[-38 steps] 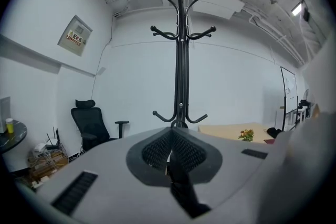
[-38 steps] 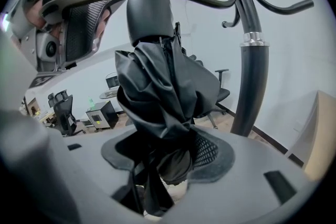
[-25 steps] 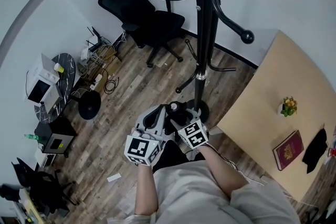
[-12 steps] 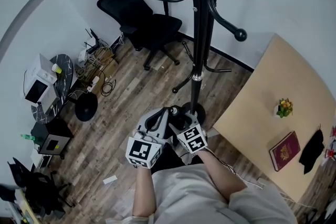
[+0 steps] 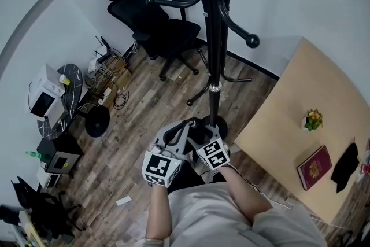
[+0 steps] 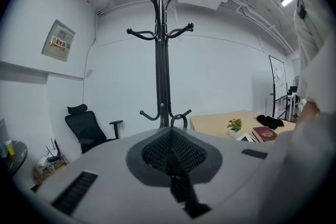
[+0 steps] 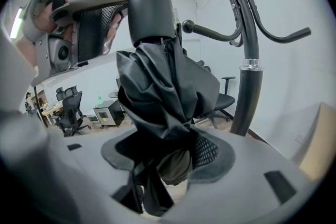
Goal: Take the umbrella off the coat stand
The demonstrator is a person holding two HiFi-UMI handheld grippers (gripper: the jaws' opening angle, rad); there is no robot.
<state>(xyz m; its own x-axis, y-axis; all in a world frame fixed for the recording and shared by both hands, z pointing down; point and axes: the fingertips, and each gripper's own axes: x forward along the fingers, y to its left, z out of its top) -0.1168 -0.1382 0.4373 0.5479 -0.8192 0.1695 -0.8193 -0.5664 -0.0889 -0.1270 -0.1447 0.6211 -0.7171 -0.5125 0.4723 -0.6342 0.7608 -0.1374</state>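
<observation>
Standing on wooden floor (image 5: 150,104): coat stand (image 5: 211,37)

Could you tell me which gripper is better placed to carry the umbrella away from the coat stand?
Right: the right gripper clamps the folded umbrella beside the coat stand, while the left gripper is shut with nothing in it.

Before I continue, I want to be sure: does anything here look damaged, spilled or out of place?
Nothing looks damaged or spilled. Only small untidiness: tangled cables on the floor by the wall, and a paper scrap on the floor beside the person.
</observation>
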